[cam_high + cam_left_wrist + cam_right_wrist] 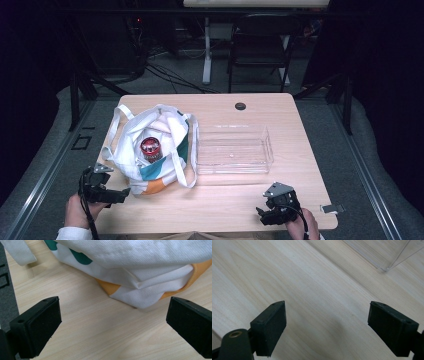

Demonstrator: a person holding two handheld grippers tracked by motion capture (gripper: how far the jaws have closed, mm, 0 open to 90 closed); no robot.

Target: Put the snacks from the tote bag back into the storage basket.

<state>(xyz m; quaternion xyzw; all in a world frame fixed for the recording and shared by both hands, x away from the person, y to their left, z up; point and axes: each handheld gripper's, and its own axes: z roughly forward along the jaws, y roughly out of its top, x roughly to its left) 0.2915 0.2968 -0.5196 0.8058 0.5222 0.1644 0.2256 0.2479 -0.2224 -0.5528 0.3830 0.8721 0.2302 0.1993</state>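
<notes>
The left hand-held gripper [122, 192], jaws wide and empty, hovers just beside the tote bag [150, 150] on the counter [225, 195]; the right hand-held gripper [260, 214] gapes empty near the clear tray [232, 150].

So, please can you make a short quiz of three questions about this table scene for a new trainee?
1. True or false: the left gripper is shut on the bag's handle.
2. What lies inside the open tote bag? A) a jar with a red lid B) a banana C) a book
3. What stands to the right of the bag in the high view, and what does it hold?

Key:
1. False. Its jaws stand wide open over the table, near the bag's corner.
2. A, the jar.
3. A clear plastic tray, with nothing in it. The right gripper waits open near it.
</notes>
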